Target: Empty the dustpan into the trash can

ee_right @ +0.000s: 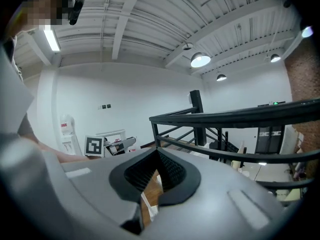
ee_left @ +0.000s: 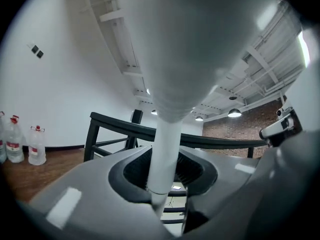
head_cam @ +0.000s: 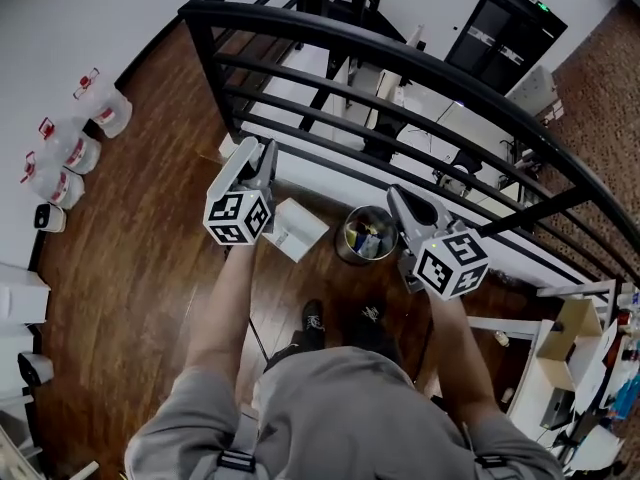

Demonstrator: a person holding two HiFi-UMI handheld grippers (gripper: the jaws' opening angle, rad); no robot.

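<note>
Left of the can [head_cam: 367, 234], my left gripper [head_cam: 262, 156] clamps the dustpan [head_cam: 298, 230] handle, pan just beside the can. My right gripper [head_cam: 398, 198], at the can's right, is closed and empty.

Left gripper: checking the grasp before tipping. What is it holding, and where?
The dustpan handle: the left gripper clamps the white pole at a joint.

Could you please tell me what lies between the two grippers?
The head view shows a white plastic dustpan and a round metal trash can there, side by side.
</note>
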